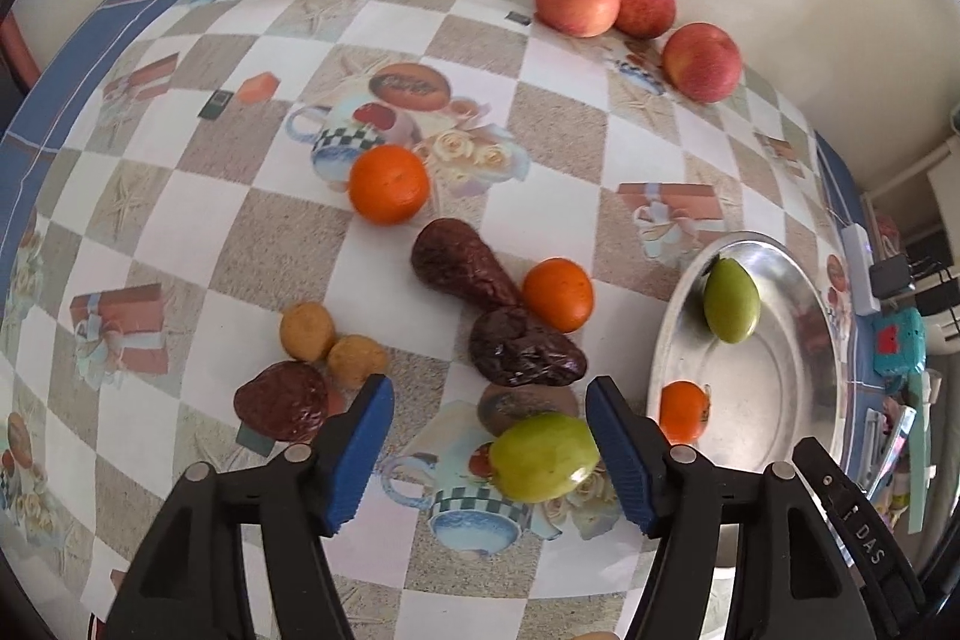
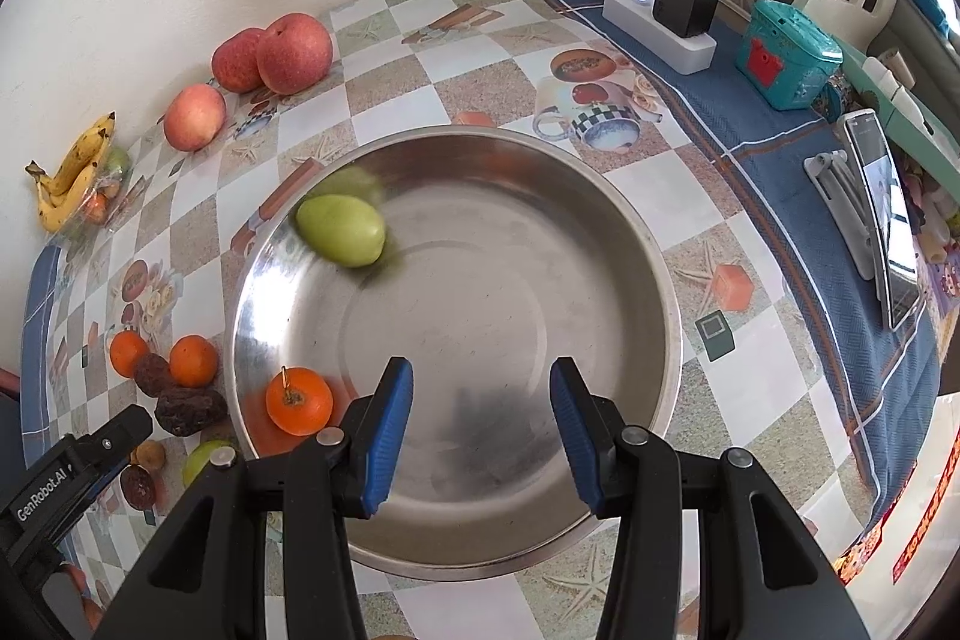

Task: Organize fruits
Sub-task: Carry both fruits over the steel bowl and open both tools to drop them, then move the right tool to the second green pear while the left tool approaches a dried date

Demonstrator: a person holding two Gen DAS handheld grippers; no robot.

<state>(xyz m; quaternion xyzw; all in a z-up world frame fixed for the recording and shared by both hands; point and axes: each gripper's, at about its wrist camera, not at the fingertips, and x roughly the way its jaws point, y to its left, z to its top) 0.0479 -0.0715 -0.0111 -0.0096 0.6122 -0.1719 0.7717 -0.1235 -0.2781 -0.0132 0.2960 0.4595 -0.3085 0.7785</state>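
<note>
Fingers of the left gripper [image 1: 489,451] stand apart around a green fruit [image 1: 543,457] on the table [image 1: 288,232], pads not pressing it; right gripper [image 2: 482,433] fingers are apart and empty above the metal bowl [image 2: 606,196].

Progress, judged: early. The bowl holds two items: one green fruit at 10 o'clock [image 2: 341,230], one orange at 8 o'clock [image 2: 299,400].

Remaining on the table:
- oranges: two
- dark wrinkled fruits: three
- small brown fruits: two
- apples: three, at 1 o'clock
</note>
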